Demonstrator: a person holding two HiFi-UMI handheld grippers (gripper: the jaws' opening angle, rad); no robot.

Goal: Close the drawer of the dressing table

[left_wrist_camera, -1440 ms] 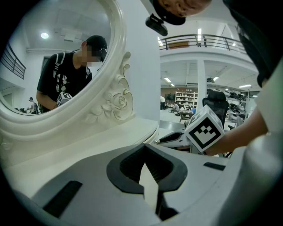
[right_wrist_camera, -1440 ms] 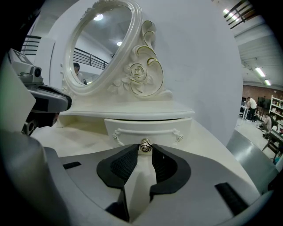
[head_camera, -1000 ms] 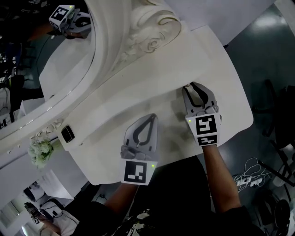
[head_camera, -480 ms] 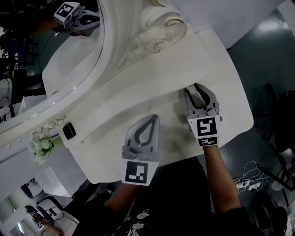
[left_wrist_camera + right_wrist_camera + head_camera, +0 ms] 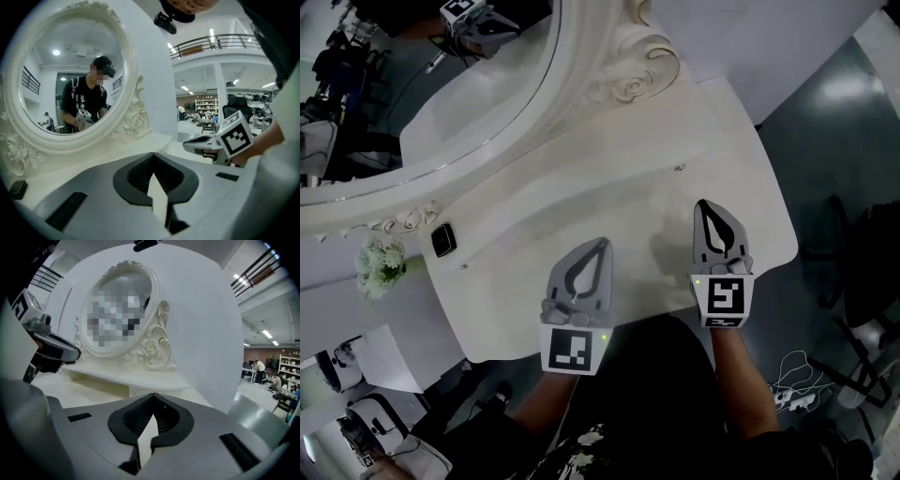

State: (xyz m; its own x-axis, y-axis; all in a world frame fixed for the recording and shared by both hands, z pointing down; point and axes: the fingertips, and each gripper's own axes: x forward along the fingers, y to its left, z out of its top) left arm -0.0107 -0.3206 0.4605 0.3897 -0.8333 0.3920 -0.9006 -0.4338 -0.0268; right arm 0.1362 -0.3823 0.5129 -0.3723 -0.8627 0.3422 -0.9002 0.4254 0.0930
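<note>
Above the front half of the dressing table (image 5: 741,169), the right gripper (image 5: 705,208) has its 2 jaws fully together. The tips touch, and the right gripper view shows only the dark hollow behind them, with nothing gripped. The gripper points toward the back of the table.

The left gripper (image 5: 600,246) lies just beside it, nearer the middle of the table and close to the front edge, pointing the same way. Its 2 jaws also meet at the tips and hold nothing. Each gripper is carried by 1 hand, and both forearms reach in over the table's front edge.

The drawer (image 5: 677,166) sits in the raised tier at the back of the table, toward the right end. It is just beyond the right gripper's tips and not touching them. Its small knob (image 5: 680,169) marks it, and in the head view its front lies in line with the tier's curved face. A 2nd knob (image 5: 464,266) shows at the left end of the tier.

Behind the tier stands the oval mirror (image 5: 441,103) in a carved white frame, with a scroll carving (image 5: 628,80) at its right foot. A small black object (image 5: 442,241) rests on the left end of the table. A bunch of white flowers (image 5: 380,265) lies just beside that end.
</note>
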